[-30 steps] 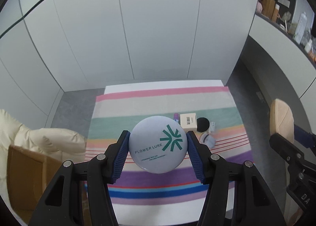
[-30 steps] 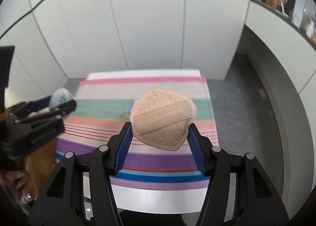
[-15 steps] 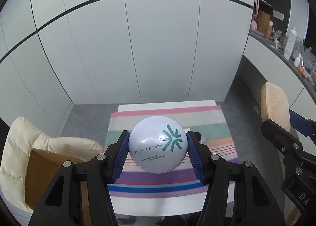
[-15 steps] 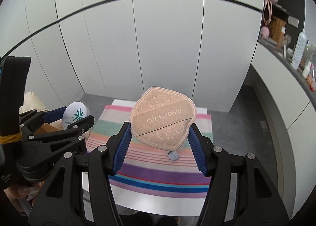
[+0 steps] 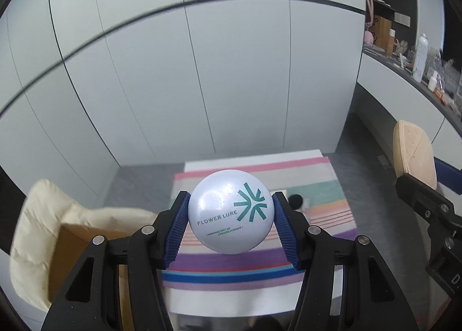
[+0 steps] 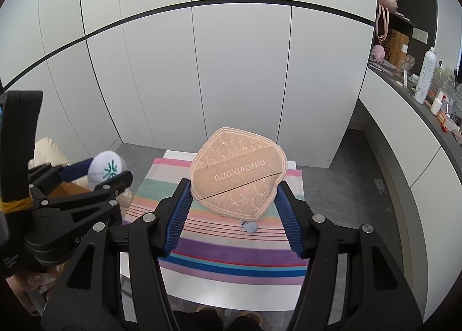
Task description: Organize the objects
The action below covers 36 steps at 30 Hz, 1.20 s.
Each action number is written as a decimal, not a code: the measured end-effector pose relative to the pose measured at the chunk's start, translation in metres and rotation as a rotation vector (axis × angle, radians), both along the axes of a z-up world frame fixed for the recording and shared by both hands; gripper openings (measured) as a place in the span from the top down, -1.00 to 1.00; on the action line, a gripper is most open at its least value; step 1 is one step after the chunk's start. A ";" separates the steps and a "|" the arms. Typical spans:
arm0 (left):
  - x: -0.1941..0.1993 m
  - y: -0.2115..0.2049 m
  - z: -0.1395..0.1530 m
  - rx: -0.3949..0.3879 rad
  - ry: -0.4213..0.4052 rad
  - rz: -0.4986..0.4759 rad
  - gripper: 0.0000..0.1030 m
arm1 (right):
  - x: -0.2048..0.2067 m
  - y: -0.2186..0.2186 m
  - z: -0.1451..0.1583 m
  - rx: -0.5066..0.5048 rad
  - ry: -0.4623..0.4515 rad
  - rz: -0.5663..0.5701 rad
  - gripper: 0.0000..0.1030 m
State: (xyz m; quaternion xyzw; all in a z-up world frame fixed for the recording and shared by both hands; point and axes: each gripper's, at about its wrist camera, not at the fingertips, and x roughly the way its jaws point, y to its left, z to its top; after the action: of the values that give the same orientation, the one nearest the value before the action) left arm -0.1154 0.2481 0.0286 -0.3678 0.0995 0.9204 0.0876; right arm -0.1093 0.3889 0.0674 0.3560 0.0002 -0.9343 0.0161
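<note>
Left tool [image 5: 230, 219] pinches the powder compact [image 5: 230, 211], right tool [image 6: 233, 199] the puff [image 6: 238, 173]; only the left view shows a blurred, perhaps black, round item [image 5: 296, 201].

You had both tools held well above the counter [image 6: 231, 284], with open air beneath them down to the striped cloth [image 5: 260, 270]. Your left hand-held gripper [image 5: 231, 215] was filled by the round powder compact [image 5: 231, 211]; your right hand-held gripper [image 6: 234, 198] by the tan puff [image 6: 238, 176]. At 12 o'clock the white cabinet doors [image 6: 231, 71] walled you off. A small pale item [image 6: 249, 226] lay on the cloth; a cream chair [image 5: 57, 230] stood at 9 o'clock.
</note>
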 end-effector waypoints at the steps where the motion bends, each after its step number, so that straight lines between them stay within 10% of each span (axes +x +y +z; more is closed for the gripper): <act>1: 0.004 -0.001 0.001 0.001 0.006 -0.006 -0.14 | 0.004 -0.001 0.000 0.004 0.001 -0.006 -0.19; 36: 0.169 -0.078 -0.020 0.076 -0.053 -0.020 -0.13 | 0.157 0.016 -0.059 -0.112 -0.096 -0.053 -0.21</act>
State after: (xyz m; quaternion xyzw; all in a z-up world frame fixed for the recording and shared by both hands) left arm 0.0534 0.1701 0.0083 -0.3872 0.0658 0.9126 0.1135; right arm 0.0478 0.4053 0.0081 0.3990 -0.0622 -0.9148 0.0112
